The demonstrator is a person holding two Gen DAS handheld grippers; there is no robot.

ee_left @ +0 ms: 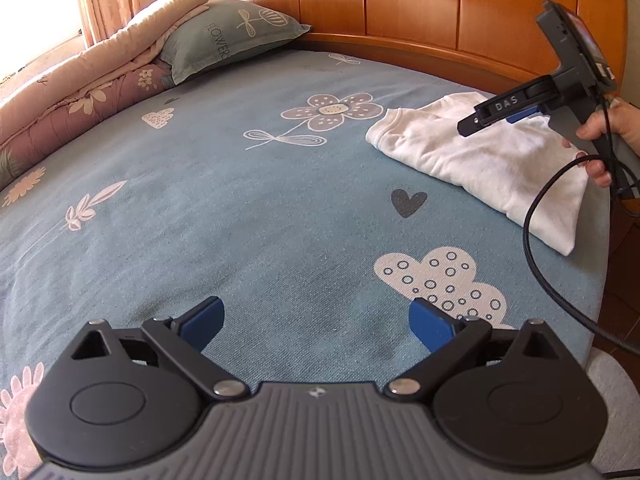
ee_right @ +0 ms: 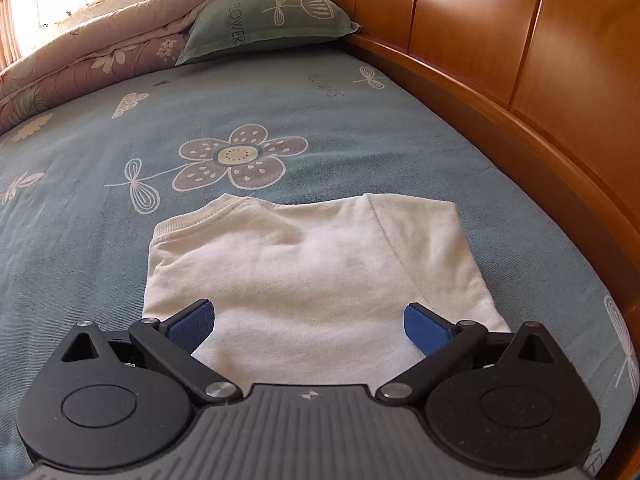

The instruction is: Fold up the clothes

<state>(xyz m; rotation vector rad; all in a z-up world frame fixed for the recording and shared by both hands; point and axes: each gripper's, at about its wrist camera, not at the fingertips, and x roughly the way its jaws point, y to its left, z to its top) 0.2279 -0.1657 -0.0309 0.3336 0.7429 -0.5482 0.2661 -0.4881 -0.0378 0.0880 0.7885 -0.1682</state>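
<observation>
Bed, blue floral-print sheet (ee_left: 248,216), curved wooden headboard (ee_right: 500,52). Folded white cotton T-shirt (ee_right: 304,276) flat on sheet near headboard side. Right claw (ee_right: 308,326) jaws wide apart, empty, over shirt's near edge. Left claw (ee_left: 316,322) jaws spread, empty, above bare sheet, well apart from shirt.

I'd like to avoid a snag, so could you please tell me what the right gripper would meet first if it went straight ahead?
Probably the folded white shirt, which lies directly ahead of the open right gripper; its height above the cloth is unclear.
</observation>
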